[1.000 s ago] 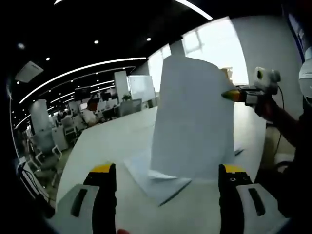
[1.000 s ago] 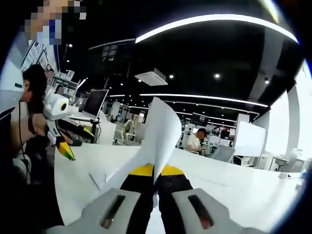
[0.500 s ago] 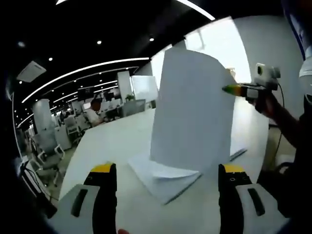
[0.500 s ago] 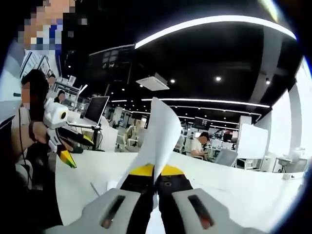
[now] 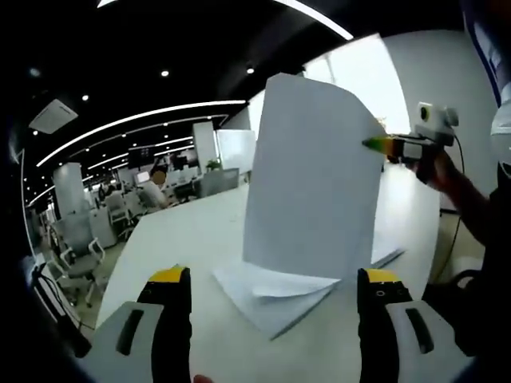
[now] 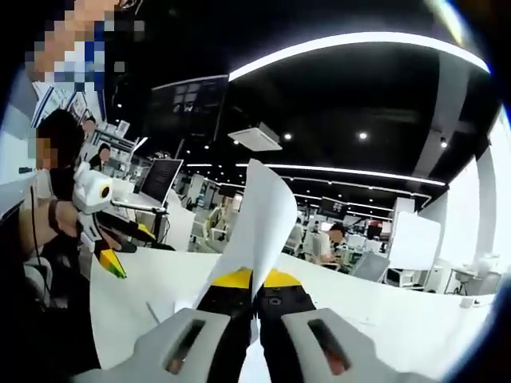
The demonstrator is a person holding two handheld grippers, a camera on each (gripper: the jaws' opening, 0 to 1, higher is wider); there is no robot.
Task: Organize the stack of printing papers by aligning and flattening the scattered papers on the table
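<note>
Your right claw [image 6: 255, 289], pressed together on the edge of a white printing sheet [image 5: 311, 171], holds it upright above the skewed white paper stack [image 5: 267, 291] on the pale worktop [image 5: 184, 231], seemingly directly above, while your left claw [image 5: 271, 279] waits spread before the stack.

Sheet [image 5: 311, 175] upright above paper stack [image 5: 271, 291] on table [image 5: 184, 239].

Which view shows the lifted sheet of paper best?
The left gripper view: the lifted sheet faces the camera nearly whole, above the paper stack, pinched at its edge by the right hand-held gripper. The right gripper view shows it edge-on, curling up from shut jaws.
</note>
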